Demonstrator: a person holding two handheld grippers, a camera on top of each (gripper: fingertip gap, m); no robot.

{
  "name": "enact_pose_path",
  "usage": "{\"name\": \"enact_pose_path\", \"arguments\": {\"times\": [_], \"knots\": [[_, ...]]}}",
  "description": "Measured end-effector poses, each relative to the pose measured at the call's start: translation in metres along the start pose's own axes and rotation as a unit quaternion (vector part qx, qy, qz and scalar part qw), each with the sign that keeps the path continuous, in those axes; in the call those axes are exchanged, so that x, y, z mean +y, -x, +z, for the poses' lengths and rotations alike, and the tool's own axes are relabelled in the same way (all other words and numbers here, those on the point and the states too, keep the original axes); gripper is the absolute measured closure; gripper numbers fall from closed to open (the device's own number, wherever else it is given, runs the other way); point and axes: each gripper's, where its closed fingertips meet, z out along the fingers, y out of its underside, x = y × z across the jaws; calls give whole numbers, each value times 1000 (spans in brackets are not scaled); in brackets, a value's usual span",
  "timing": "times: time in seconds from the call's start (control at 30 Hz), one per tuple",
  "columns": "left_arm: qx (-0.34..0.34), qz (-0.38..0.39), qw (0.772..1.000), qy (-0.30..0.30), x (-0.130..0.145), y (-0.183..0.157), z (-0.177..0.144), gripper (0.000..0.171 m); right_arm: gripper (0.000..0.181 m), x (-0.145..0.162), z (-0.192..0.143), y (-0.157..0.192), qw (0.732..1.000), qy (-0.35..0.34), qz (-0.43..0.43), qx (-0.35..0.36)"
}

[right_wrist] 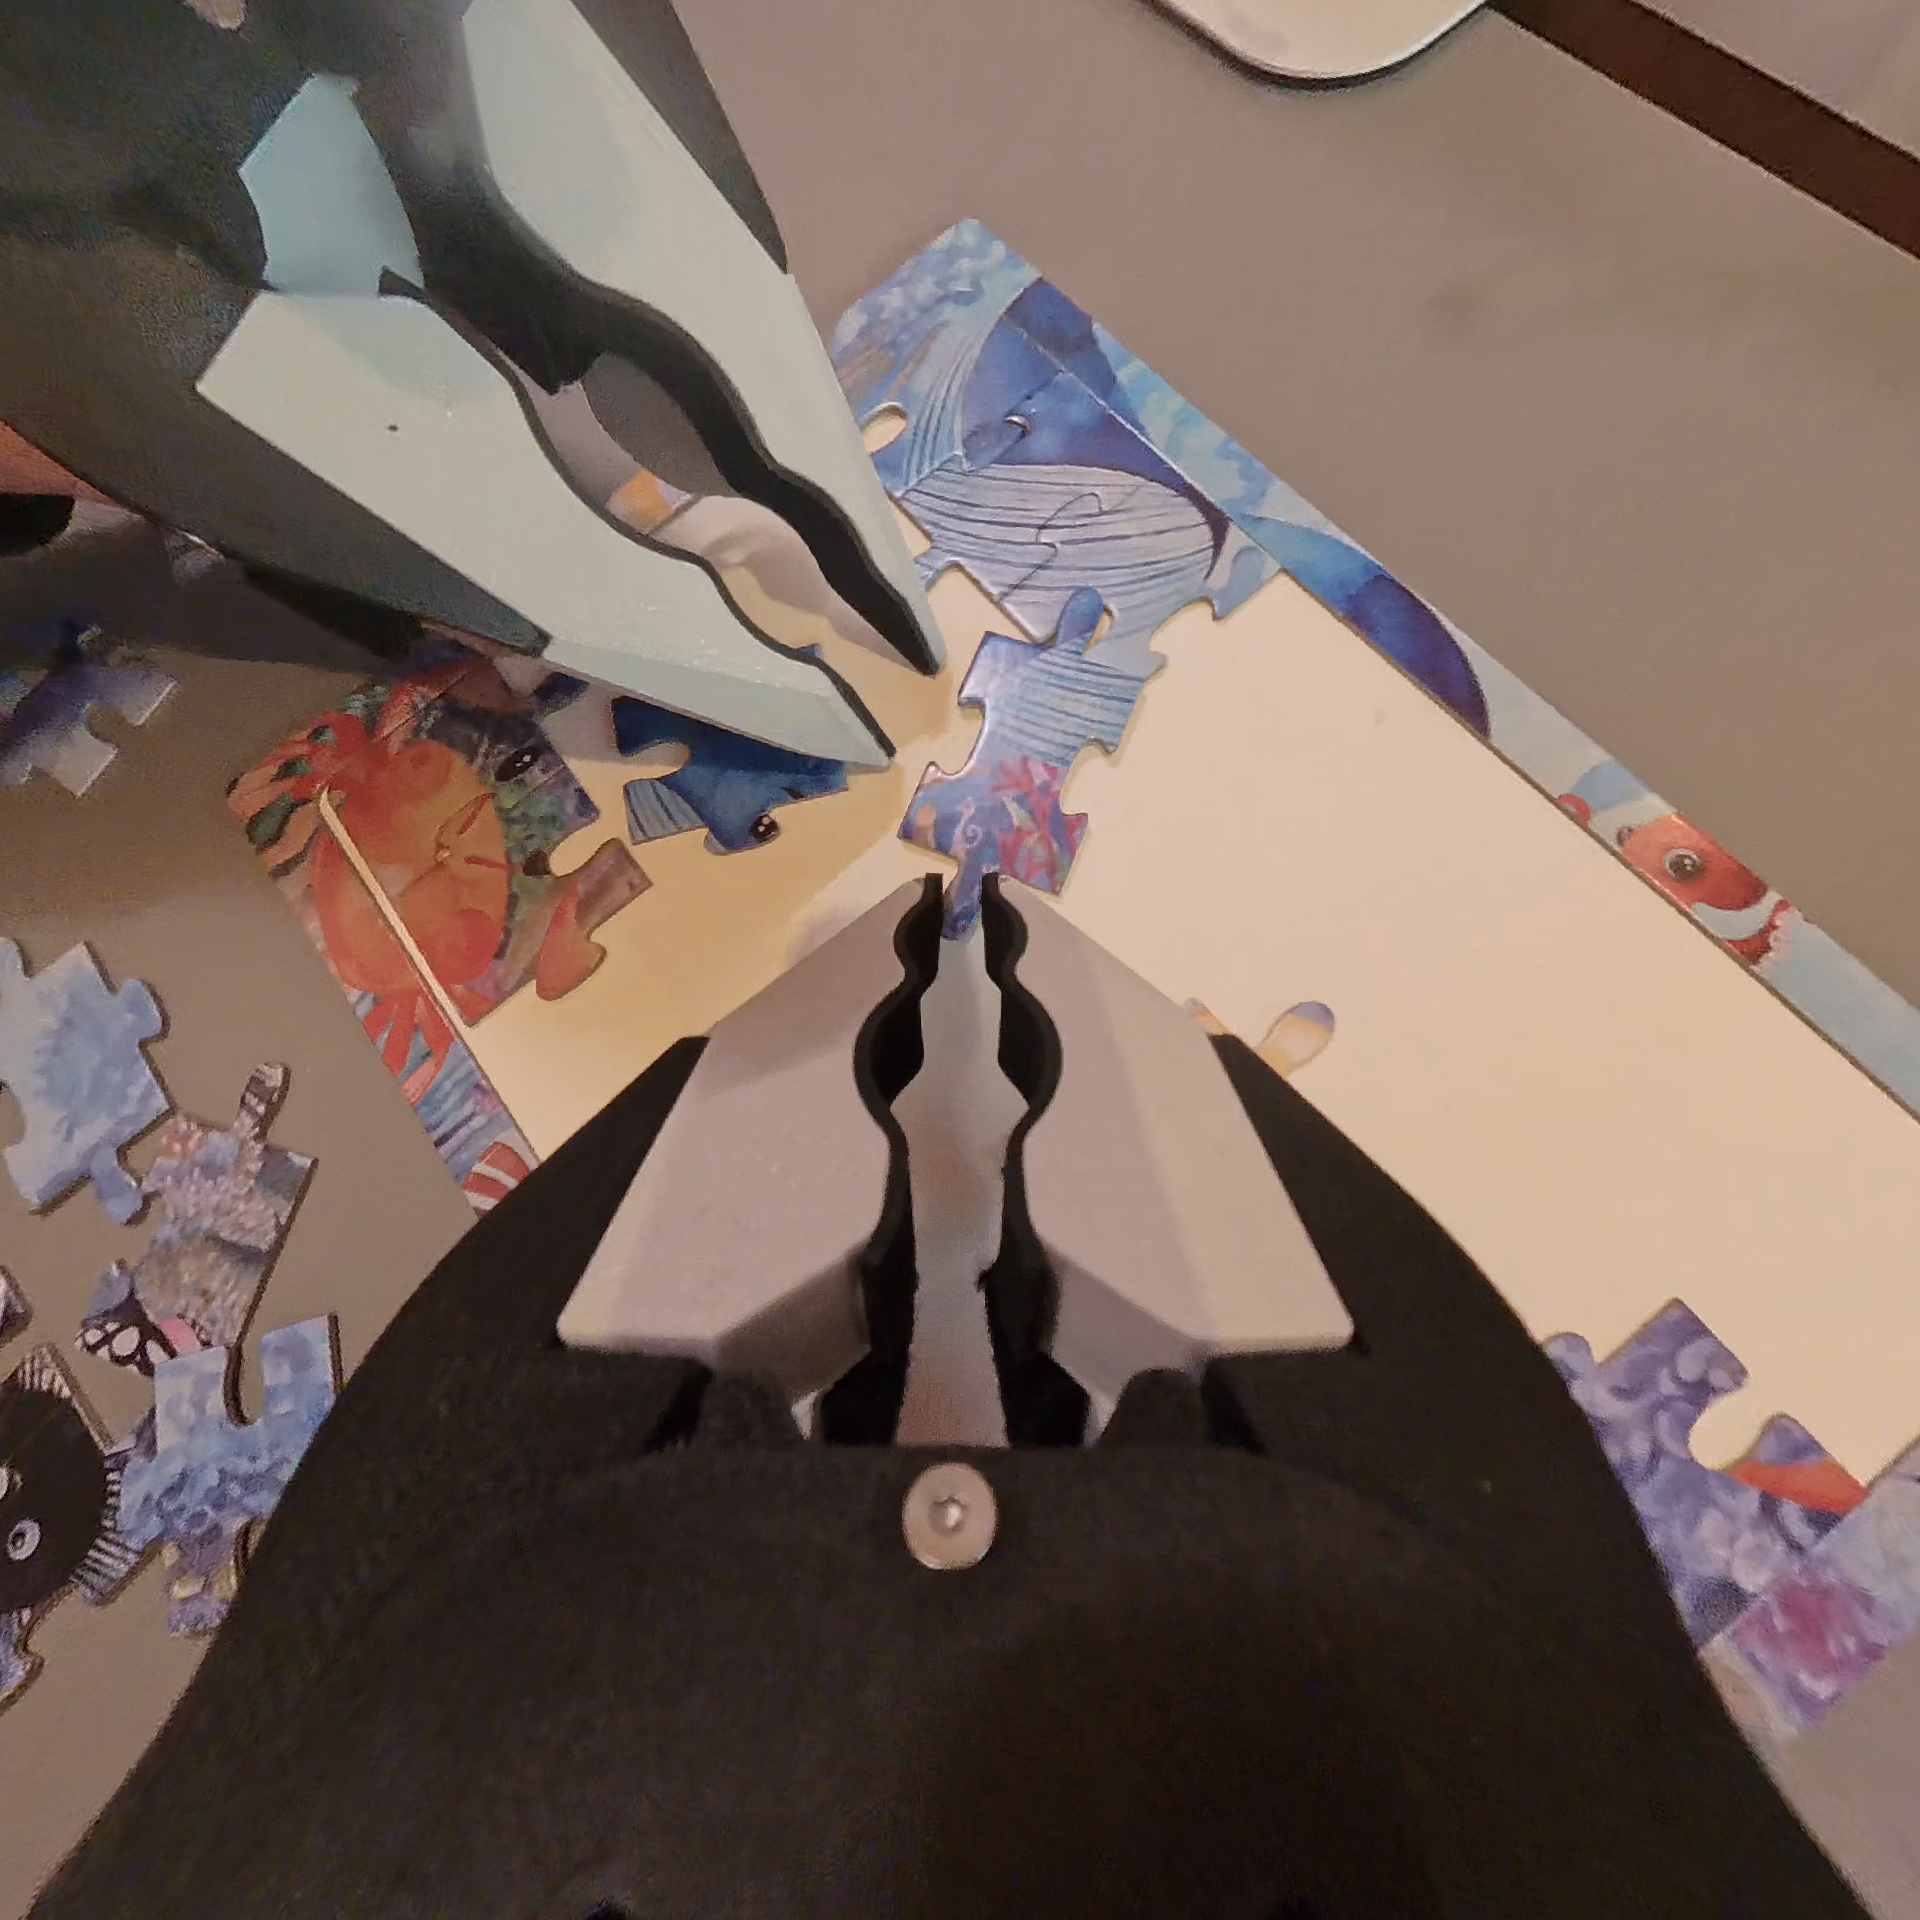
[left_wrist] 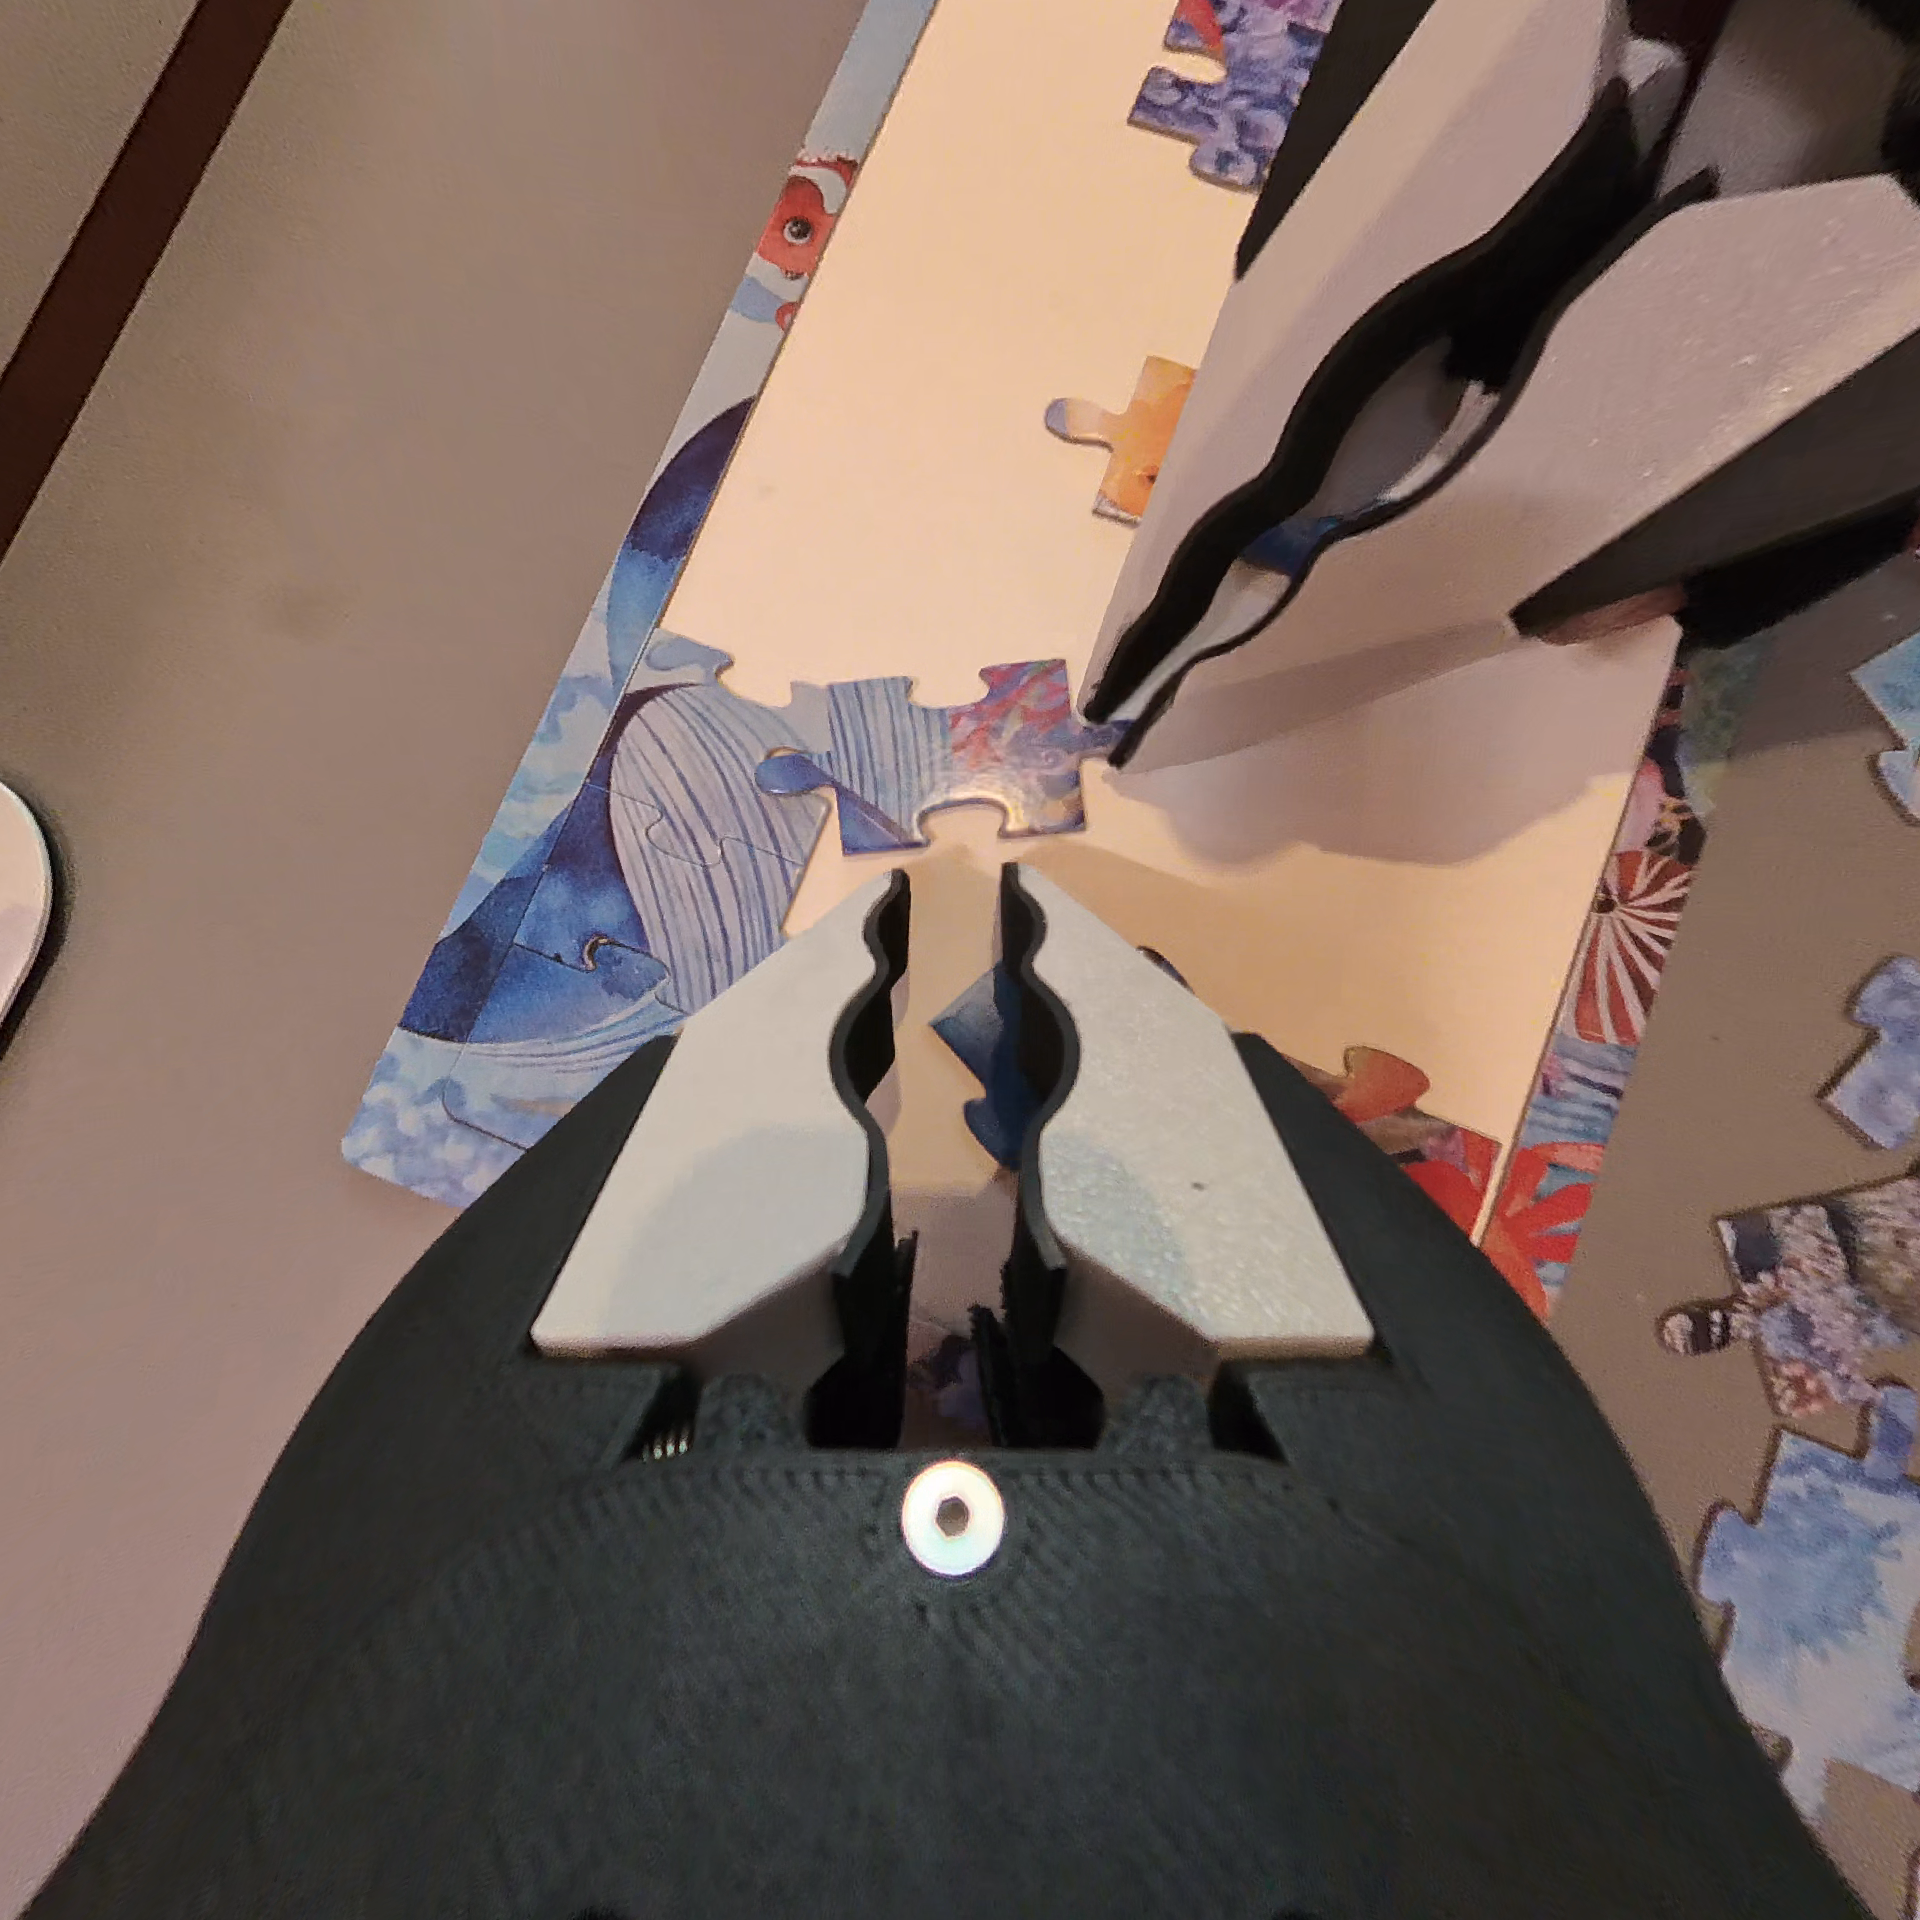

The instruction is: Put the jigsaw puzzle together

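Left wrist view first: the left gripper [left_wrist: 954, 878] hangs just short of the striped piece [left_wrist: 961, 753], jaws parted with a clear gap and nothing in them. That piece, blue stripes at one end and purple-pink coral at the other, lies flat on the cream puzzle tray [left_wrist: 935, 499], right up against the assembled whale section [left_wrist: 644, 862] and, as far as I can tell, not quite locked in. The right gripper [left_wrist: 1103, 732] comes in from the far side of the piece, tips at its coral-end tab. Right wrist view: here the right gripper [right_wrist: 962, 883] has its jaws nearly together around that tab, so I'd call it a pinch on the piece, though the contact itself is tiny in the shot. The left gripper [right_wrist: 912, 707] sits on the other side of the striped piece [right_wrist: 1023, 769], just apart from it. Loose pieces [right_wrist: 83, 1081] lie on the grey table beyond the tray edge, well away from the piece. Handling-wise, my guess: thin cardboard, basically weightless, stiff enough to slide flat but the tabs will bend if squeezed hard. I'd hold it by an edge or tab and nudge it sideways rather than lifting.
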Motion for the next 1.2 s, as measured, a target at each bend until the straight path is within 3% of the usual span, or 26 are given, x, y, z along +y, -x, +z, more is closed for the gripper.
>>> {"name": "enact_pose_path", "arguments": {"times": [0.37,0.6,0.93,1.2], "knots": [[-12,-9,1000,-1,-2,8,1,157,166,-8,0,25,996,11,-12,-83],[-16,2,1000,12,2,7,-5,154,165,-5,1,0,998,23,-44,-47],[-17,-4,1000,13,5,9,-10,153,175,-11,13,5,997,25,-41,-65],[-21,-8,1000,16,6,14,-4,155,172,-13,12,9,996,36,-61,-55]]}}
